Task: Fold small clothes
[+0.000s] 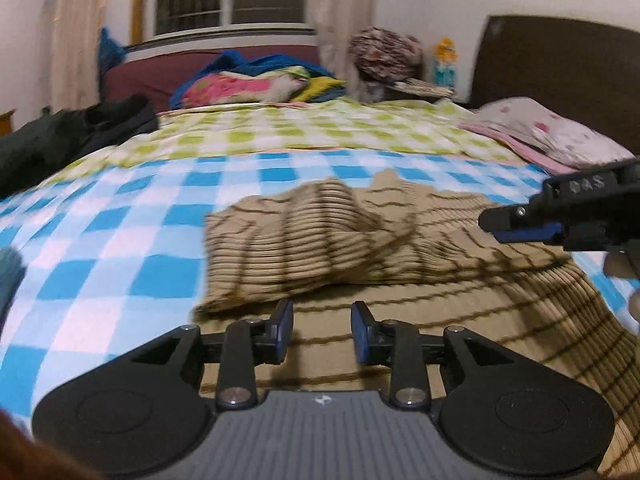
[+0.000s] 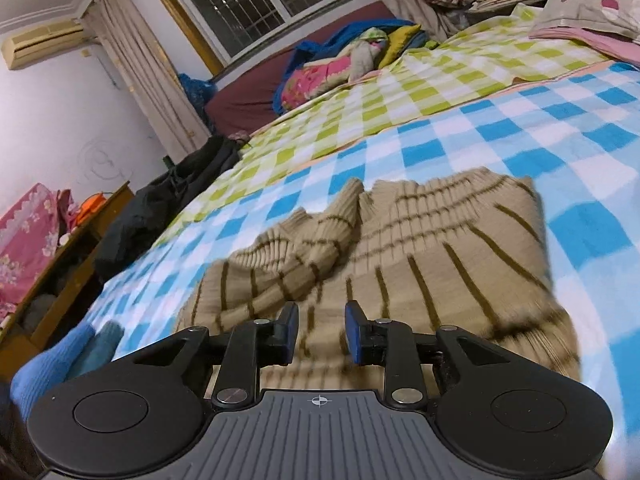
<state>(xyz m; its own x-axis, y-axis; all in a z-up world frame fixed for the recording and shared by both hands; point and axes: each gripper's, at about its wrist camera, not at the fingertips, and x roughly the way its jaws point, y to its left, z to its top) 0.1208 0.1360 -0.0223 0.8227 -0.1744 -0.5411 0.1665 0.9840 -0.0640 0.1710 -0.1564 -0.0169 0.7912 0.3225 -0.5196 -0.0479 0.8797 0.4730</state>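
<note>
A beige sweater with dark brown stripes lies on the blue-and-white checked blanket, one sleeve folded across its body. My left gripper is open and empty just above the sweater's near part. The right gripper shows at the right edge of the left wrist view, above the sweater's right side. In the right wrist view my right gripper is open and empty over the sweater, whose bunched sleeve lies ahead of it on the blanket.
A green checked blanket covers the far half of the bed. Dark clothes lie at the left edge. A bright bedding pile and a dotted pillow sit at the back. A wooden shelf stands left of the bed.
</note>
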